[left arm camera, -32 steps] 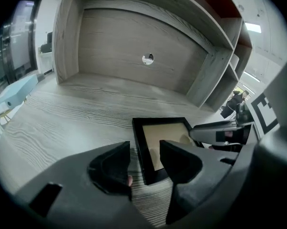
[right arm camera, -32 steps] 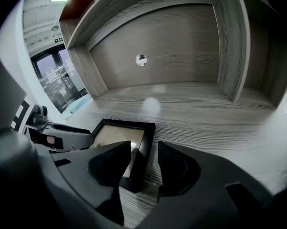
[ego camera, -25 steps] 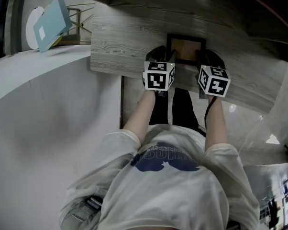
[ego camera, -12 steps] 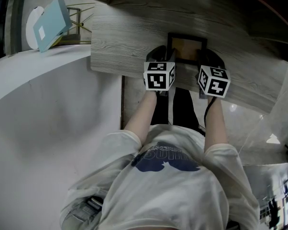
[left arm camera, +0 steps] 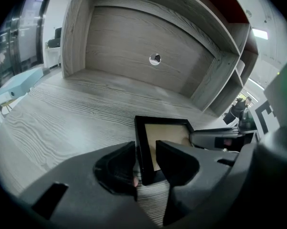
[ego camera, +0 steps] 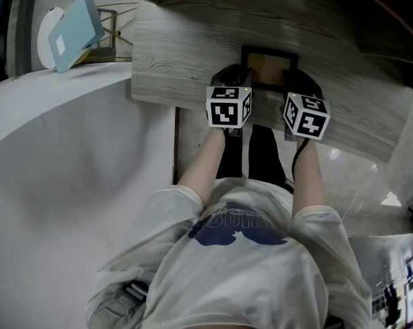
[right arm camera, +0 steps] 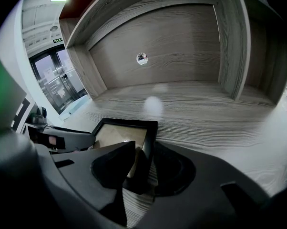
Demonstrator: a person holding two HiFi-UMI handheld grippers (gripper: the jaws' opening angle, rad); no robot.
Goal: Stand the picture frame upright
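1. The bench [left arm camera: 76, 113] sits in a grey cubby. There's a back panel [left arm camera: 134, 37] with a round cable hole [left arm camera: 155, 59], and a side wall [right arm camera: 234, 42] at each end. In the head view a pale blue board [ego camera: 73, 33] leans off past the bench's left end.
2. The picture frame [left arm camera: 169, 132] lies flat and face up near the front edge of the bench, between the two grippers.
3. The left gripper [left arm camera: 146, 163] straddles the frame's left rail at the near corner. Its jaws have just been closing but are spread, with a gap on the inner side.
4. The right gripper [right arm camera: 143, 163] does the same on the right rail. It has also just been closing and sits tighter, with a sliver of tan showing inside.
5. The frame is a thin black rectangle with a tan insert. The bench is matte grey woodgrain, and the jaws are black with scooped pads.
6. Behind the frame, open bench runs back to the panel.
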